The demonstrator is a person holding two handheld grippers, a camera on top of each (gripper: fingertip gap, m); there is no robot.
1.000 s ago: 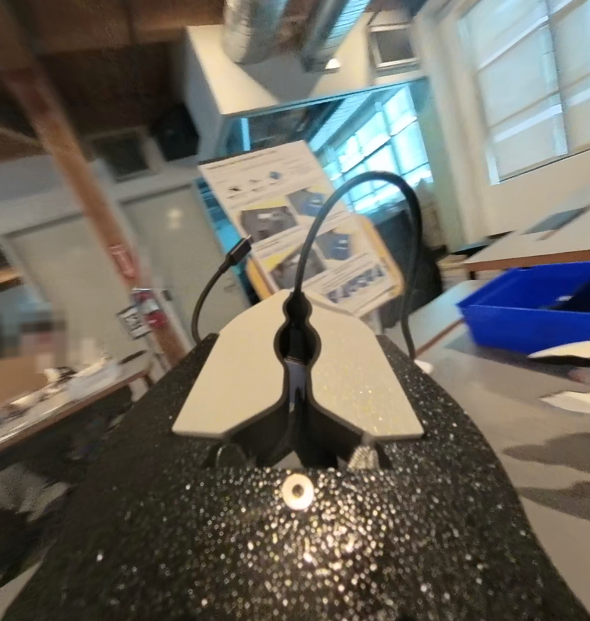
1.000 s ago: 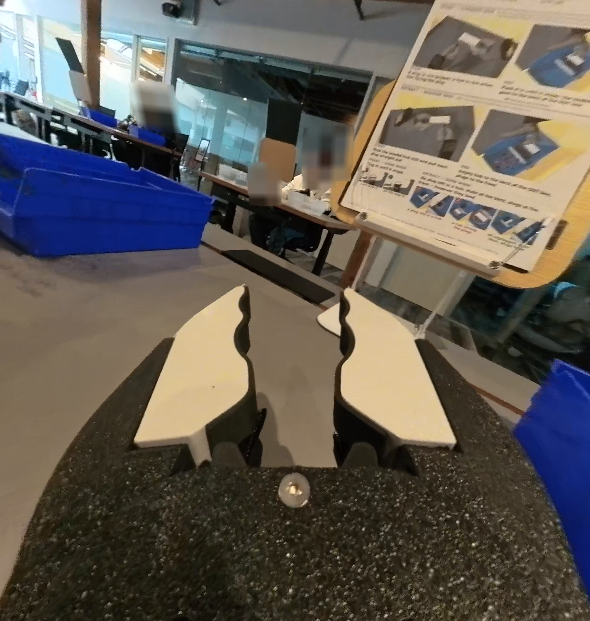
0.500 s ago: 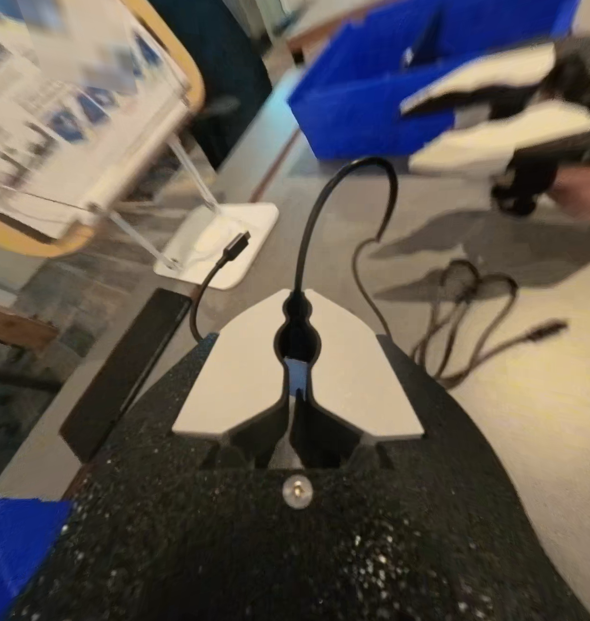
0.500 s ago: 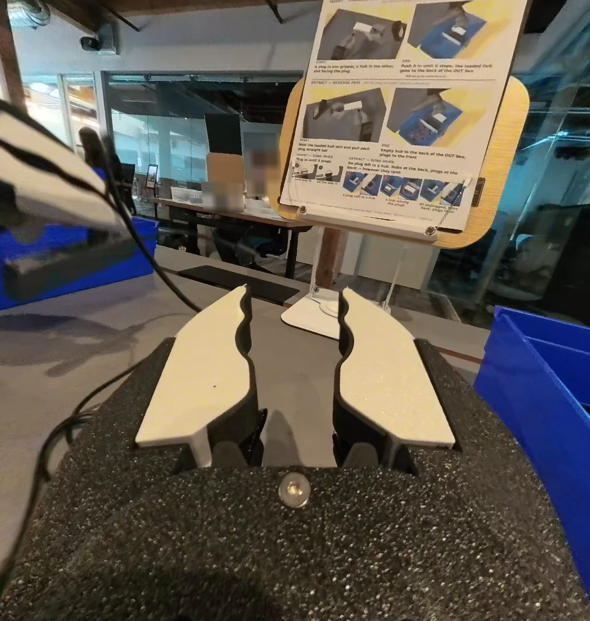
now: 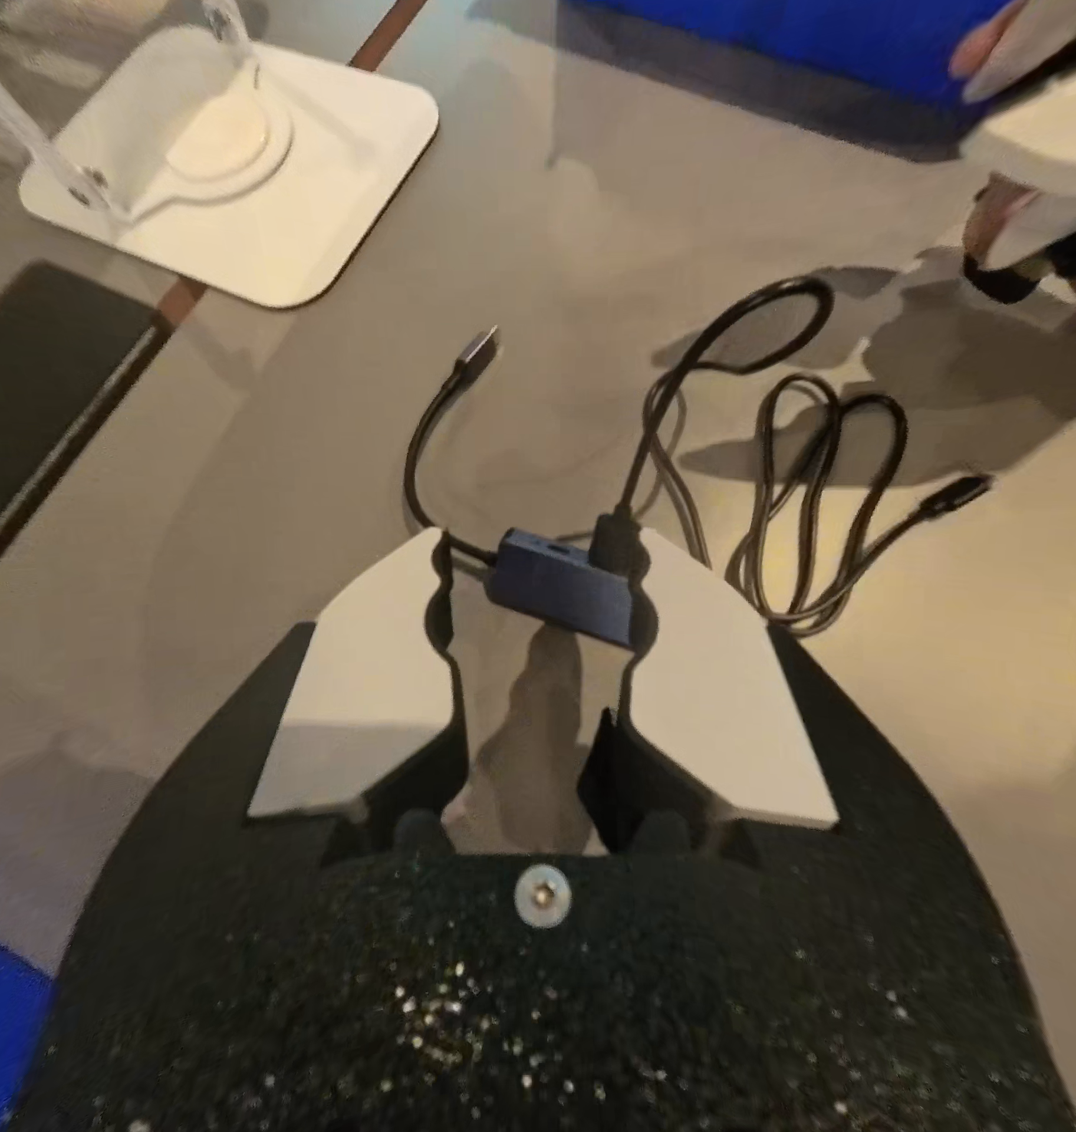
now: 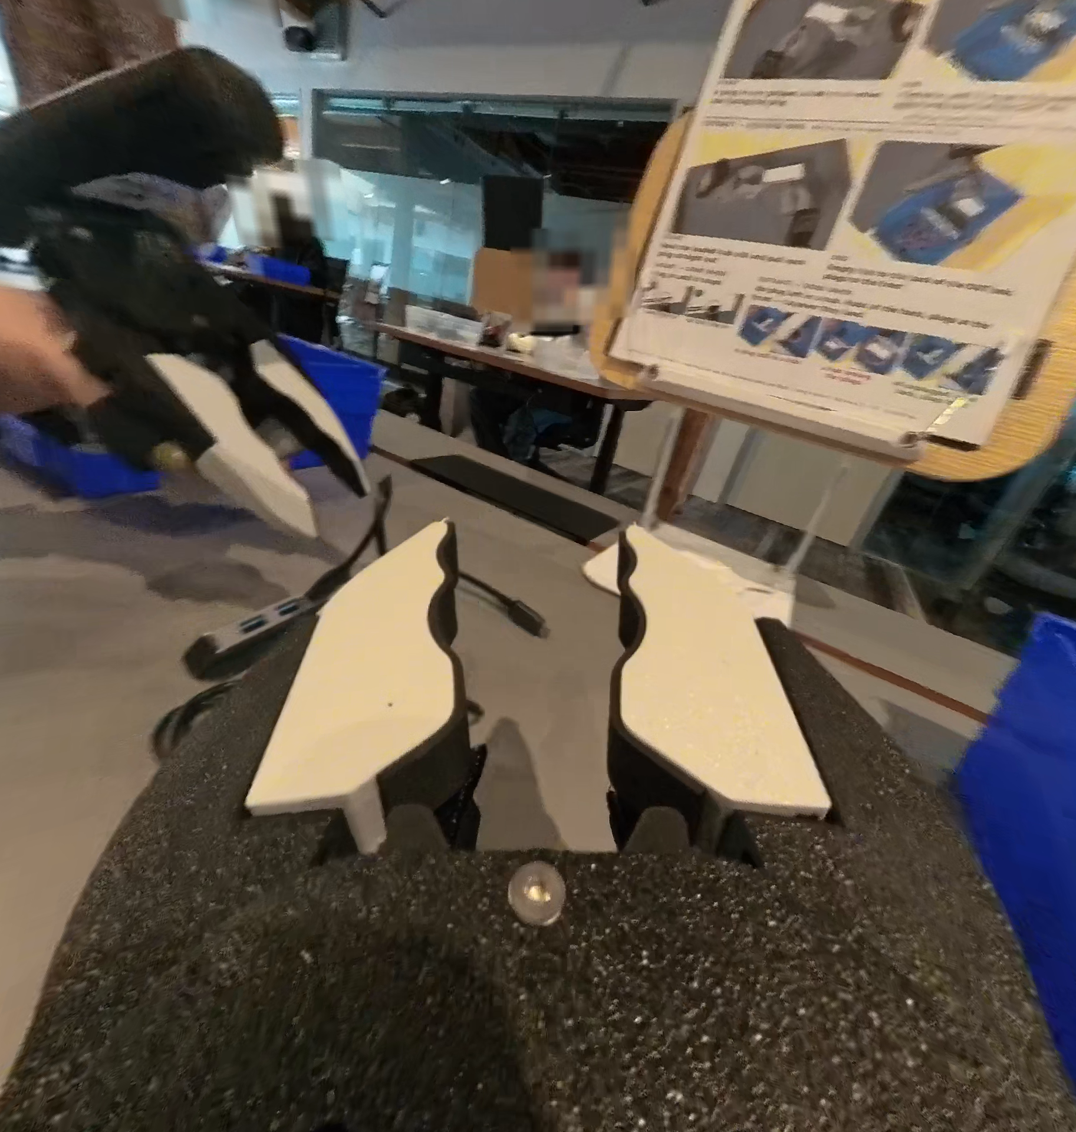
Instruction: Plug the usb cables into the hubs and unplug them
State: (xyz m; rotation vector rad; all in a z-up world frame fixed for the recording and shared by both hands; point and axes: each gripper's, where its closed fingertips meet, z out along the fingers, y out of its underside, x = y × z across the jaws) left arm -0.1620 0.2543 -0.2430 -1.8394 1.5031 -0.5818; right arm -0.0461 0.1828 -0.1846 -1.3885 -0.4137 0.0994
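Note:
A dark blue USB hub (image 5: 560,588) lies on the grey table (image 5: 278,490) between the tips of my left gripper (image 5: 541,539), which is open and hovers just over it. A black USB plug (image 5: 612,542) sits in the hub, and its cable (image 5: 817,490) coils to the right. The hub's own short lead (image 5: 477,349) points away. My right gripper (image 6: 535,527) is open and empty. In the right wrist view the hub (image 6: 247,631) lies left of its fingers, under the left gripper (image 6: 278,441).
A white stand base (image 5: 229,165) carries an instruction board (image 6: 860,214) at the far table edge. A black strip (image 5: 51,380) lies along that edge. Blue bins stand at the right (image 6: 1043,796) and behind (image 5: 768,37). People sit at tables far behind.
My left gripper, shut on the hub and raised, has swung down to the table and opened; the hub now lies on the table. My right gripper stayed open and turned left.

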